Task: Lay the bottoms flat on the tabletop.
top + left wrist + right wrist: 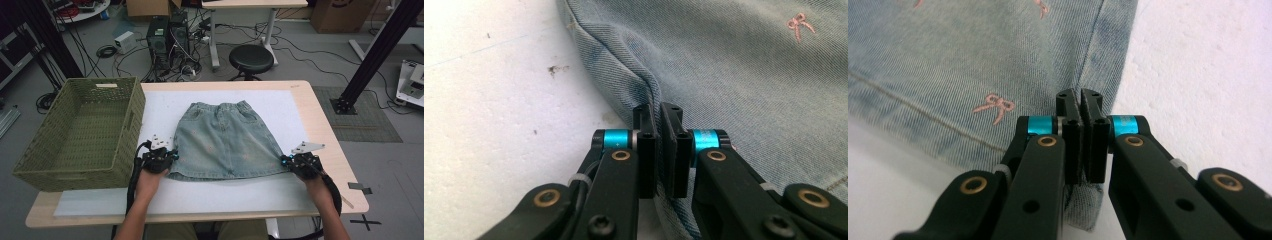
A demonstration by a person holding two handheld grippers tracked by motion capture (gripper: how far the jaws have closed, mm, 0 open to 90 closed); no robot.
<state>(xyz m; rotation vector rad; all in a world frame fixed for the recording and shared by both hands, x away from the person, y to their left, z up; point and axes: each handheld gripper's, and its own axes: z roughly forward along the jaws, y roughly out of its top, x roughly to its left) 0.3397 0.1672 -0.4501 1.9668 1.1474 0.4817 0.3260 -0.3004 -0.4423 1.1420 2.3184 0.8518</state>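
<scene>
One denim skirt (225, 140) flat on white table mat (280, 192), one green woven basket (80, 135) beside it, left gripper (658, 111) and right gripper (1081, 96) each clamped tight on a hem corner

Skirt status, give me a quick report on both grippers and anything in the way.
Left gripper shut on skirt hem corner. Right gripper shut on the other corner. Skirt flat on table. Basket close by left gripper.

Black jaws hide the denim skirt's (744, 75) pinched corners.
</scene>
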